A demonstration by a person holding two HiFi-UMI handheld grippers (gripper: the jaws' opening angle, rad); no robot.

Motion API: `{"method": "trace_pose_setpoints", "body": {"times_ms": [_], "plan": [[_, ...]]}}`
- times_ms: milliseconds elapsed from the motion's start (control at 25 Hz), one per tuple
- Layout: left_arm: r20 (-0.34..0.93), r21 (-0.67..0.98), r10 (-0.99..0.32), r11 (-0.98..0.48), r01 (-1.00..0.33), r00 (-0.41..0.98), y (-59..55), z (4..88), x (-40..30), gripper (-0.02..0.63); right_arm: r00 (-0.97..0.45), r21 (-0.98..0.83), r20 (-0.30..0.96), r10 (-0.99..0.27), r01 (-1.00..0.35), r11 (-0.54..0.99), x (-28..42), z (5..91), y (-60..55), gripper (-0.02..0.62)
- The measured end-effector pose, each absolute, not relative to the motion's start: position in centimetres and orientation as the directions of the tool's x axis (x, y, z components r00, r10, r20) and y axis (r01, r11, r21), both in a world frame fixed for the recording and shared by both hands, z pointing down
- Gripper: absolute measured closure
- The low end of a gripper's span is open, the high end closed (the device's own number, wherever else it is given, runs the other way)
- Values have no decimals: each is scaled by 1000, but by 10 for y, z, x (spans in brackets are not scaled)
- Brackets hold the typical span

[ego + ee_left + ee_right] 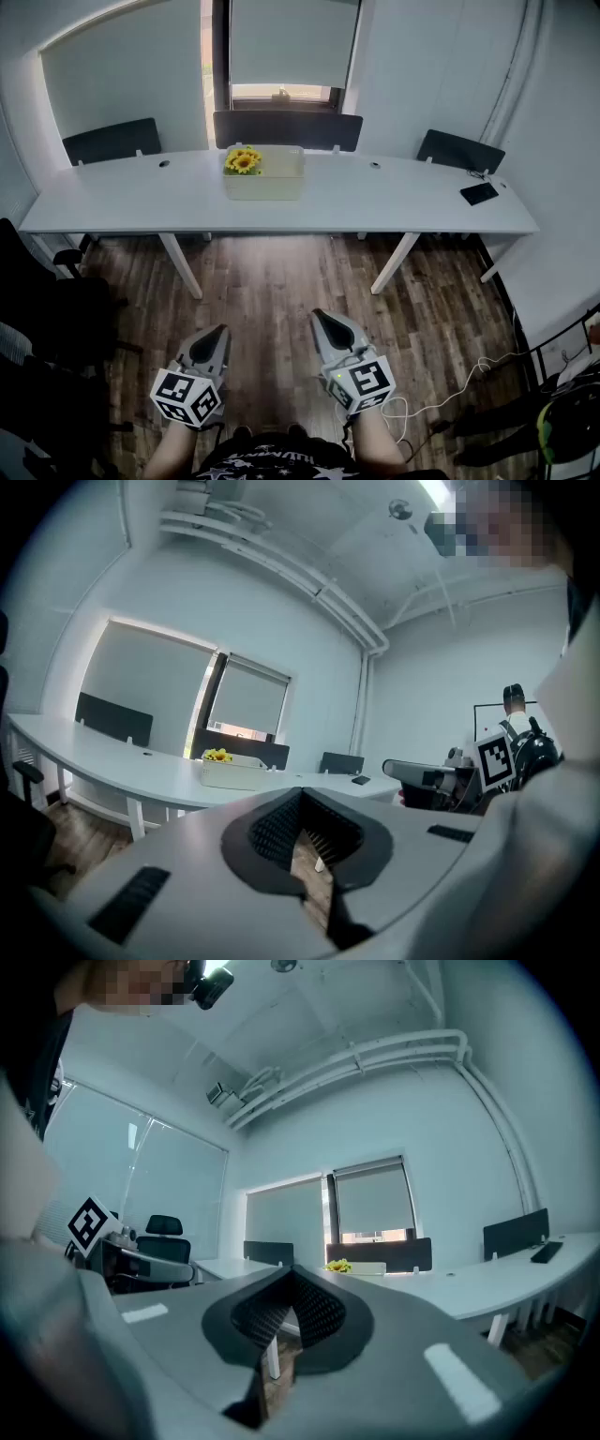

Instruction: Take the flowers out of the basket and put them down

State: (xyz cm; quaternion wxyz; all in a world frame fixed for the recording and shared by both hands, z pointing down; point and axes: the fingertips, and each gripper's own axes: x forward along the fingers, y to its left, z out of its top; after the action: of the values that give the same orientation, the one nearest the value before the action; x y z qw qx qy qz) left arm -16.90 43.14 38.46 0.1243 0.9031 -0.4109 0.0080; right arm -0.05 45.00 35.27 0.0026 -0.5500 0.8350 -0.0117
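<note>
Left gripper [222,330] and right gripper [320,317] jaws together, empty, wooden floor [281,277] ahead, flowers [244,160] in basket [267,183] on table [394,199], phone [479,194] far right.

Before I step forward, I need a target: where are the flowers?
In the head view, the yellow flowers sit at the left end of the pale basket, near the middle of the long white table, straight ahead below the window.

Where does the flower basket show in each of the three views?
Head view: basket top centre, on the white table.
Left gripper view: basket left of centre, above the jaws.
Right gripper view: basket centre, just above the jaws.
Shared landmark: the window right behind it.
</note>
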Motion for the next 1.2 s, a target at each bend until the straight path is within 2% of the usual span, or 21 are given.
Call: {"method": "trace_pose_setpoints", "body": {"times_ms": [720, 960, 1200], "plan": [[149, 220, -745, -616, -756, 650, 422, 404, -169, 597, -399, -69, 69, -914, -916, 395, -1, 380, 440, 595], [145, 225, -759, -600, -768, 635, 416, 406, -147, 597, -399, 15, -13, -917, -917, 399, 33, 370, 445, 594], [138, 198, -807, -546, -814, 574, 415, 406, -129, 597, -388, -22, 38, -921, -922, 387, 75, 393, 434, 594]]}}
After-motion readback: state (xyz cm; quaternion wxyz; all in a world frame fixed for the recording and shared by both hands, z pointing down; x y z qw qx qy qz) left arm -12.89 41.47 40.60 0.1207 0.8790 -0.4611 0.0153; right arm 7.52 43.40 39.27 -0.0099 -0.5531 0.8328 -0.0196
